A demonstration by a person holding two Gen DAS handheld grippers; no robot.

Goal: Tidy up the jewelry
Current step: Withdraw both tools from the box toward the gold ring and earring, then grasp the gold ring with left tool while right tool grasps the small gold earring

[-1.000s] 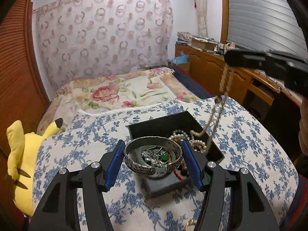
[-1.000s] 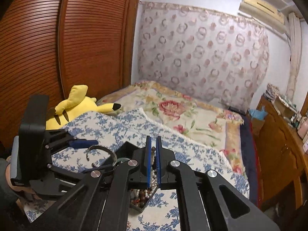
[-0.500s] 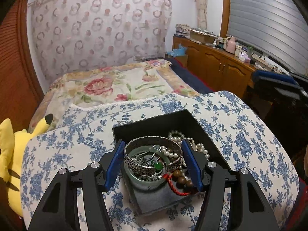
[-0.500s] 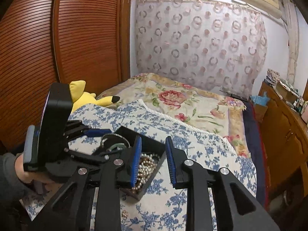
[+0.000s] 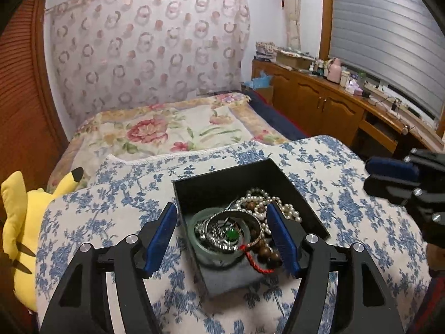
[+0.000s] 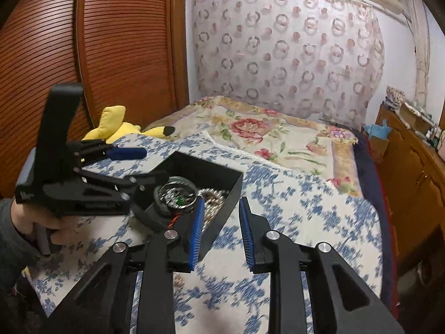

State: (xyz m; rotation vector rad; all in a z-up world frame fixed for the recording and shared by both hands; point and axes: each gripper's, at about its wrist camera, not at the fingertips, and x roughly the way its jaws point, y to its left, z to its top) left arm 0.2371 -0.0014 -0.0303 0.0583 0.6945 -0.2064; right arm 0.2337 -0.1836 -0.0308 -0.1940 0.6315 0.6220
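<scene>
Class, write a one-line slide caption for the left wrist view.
Open left gripper poised over a black jewelry box holding bangles, pearls and wooden beads.

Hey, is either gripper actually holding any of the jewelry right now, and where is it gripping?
Nothing is held. The left gripper is open over the black box, and the right gripper is open and empty.

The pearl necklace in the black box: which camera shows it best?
The left wrist view. It looks down into the black box, so the pearl necklace shows bead by bead beside the silver bangle. In the right wrist view the pearl necklace is a blurred, pale patch partly behind a fingertip.
</scene>
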